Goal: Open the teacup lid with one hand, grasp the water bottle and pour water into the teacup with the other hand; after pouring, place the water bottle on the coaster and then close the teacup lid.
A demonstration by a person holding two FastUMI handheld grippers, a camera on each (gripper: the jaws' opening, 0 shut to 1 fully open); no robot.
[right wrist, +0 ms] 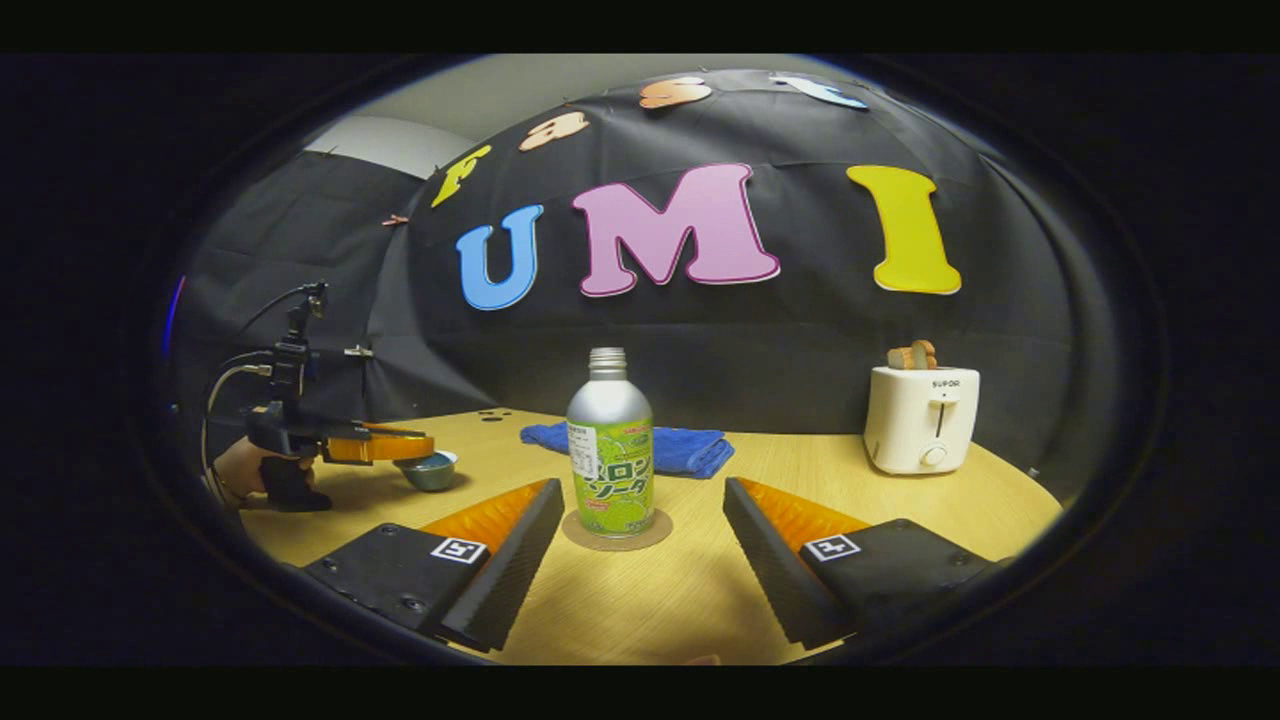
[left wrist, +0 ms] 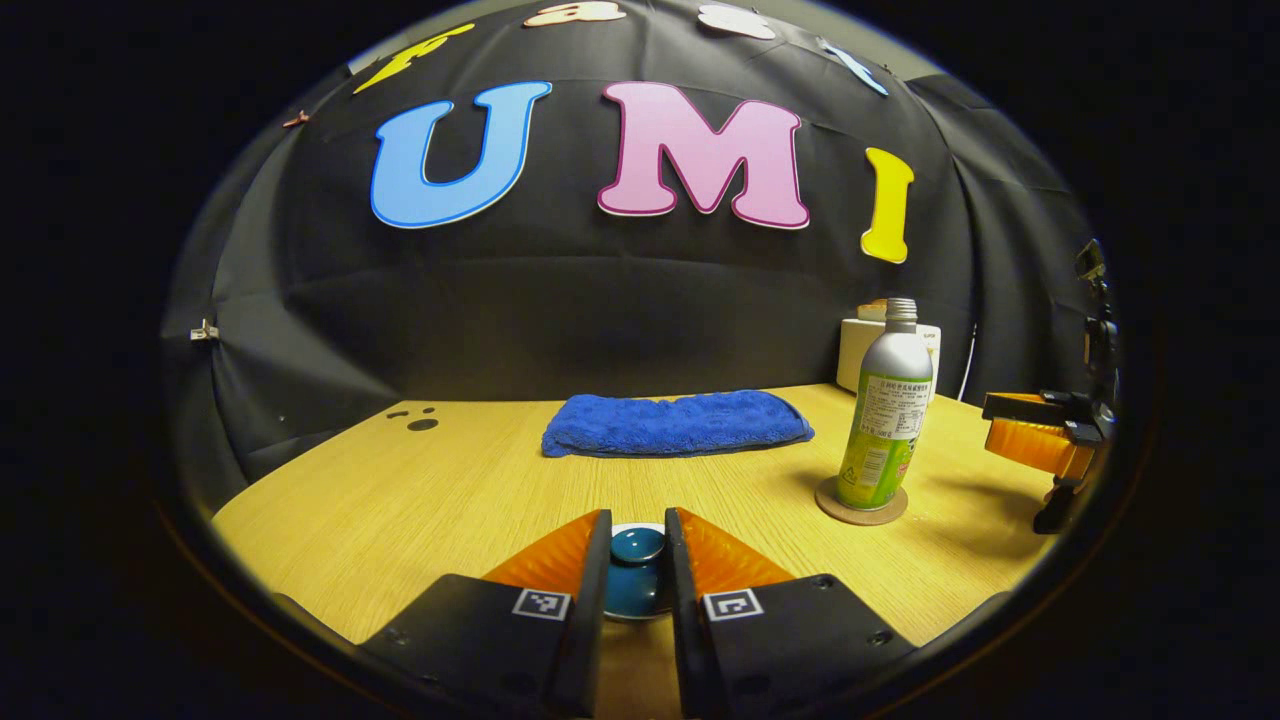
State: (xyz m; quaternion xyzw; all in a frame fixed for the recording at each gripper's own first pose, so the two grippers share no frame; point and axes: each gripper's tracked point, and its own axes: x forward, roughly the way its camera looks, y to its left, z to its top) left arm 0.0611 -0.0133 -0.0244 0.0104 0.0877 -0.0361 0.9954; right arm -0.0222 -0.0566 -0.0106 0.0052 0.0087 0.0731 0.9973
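My left gripper is shut on the knob of the dark teal teacup lid, which sits on the teacup low between my fingers. In the right gripper view that cup stands at the far left under the left gripper, held by a hand. A silver and green water bottle stands upright on a round cork coaster. My right gripper is open, and the bottle on its coaster stands just beyond its fingertips, untouched. The right gripper appears at the right edge.
A folded blue towel lies toward the back of the wooden table. A white toaster with bread in it stands at the back right. The black cloth wall rises close behind the table.
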